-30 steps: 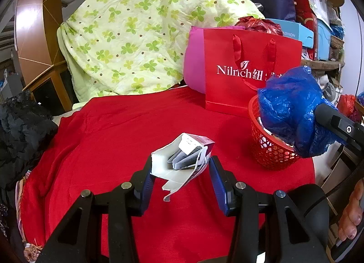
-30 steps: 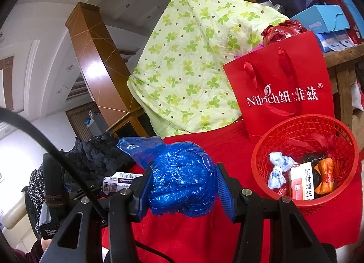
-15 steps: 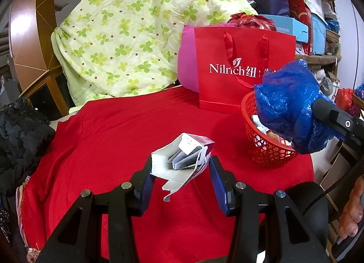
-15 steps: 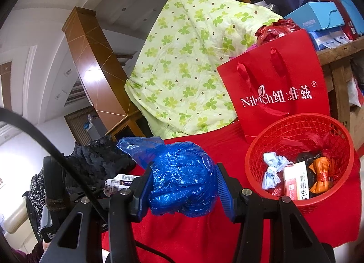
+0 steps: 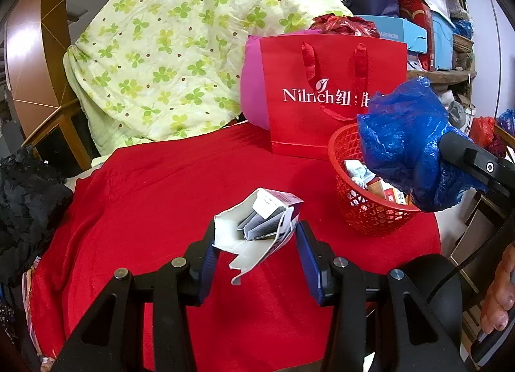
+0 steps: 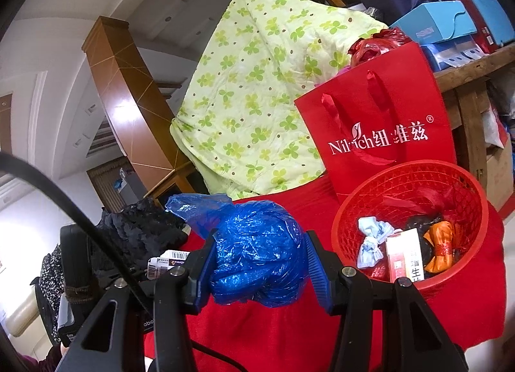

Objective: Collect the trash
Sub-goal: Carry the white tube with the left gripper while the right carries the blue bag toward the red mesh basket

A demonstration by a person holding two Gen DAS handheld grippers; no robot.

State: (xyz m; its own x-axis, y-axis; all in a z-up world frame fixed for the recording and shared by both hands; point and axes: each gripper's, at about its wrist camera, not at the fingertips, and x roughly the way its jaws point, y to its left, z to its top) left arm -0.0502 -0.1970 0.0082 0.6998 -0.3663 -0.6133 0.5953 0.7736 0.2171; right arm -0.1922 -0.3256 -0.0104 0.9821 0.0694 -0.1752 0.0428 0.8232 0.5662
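Observation:
My left gripper [image 5: 256, 240] is shut on a torn white carton [image 5: 257, 227] with a pink end, held above the red cloth. A crumpled blue plastic bag [image 6: 257, 257] fills my right gripper [image 6: 257, 259], which is shut on it just left of the red mesh basket [image 6: 470, 178]. In the left wrist view the same blue bag [image 5: 402, 140] hangs over the near side of the basket [image 5: 357, 207]. Inside the basket lie a white wad, a small red and white box and an orange wrapper.
A red paper gift bag [image 5: 328, 98] stands behind the basket on the red cloth [image 5: 154, 198]. A green clover-print quilt [image 5: 180, 50] is heaped at the back. Black fabric [image 5: 25, 191] sits at the left edge. Cluttered shelves [image 5: 434, 17] fill the right.
In both views the basket and gift bag have slid a little to the left. Both grips are unchanged.

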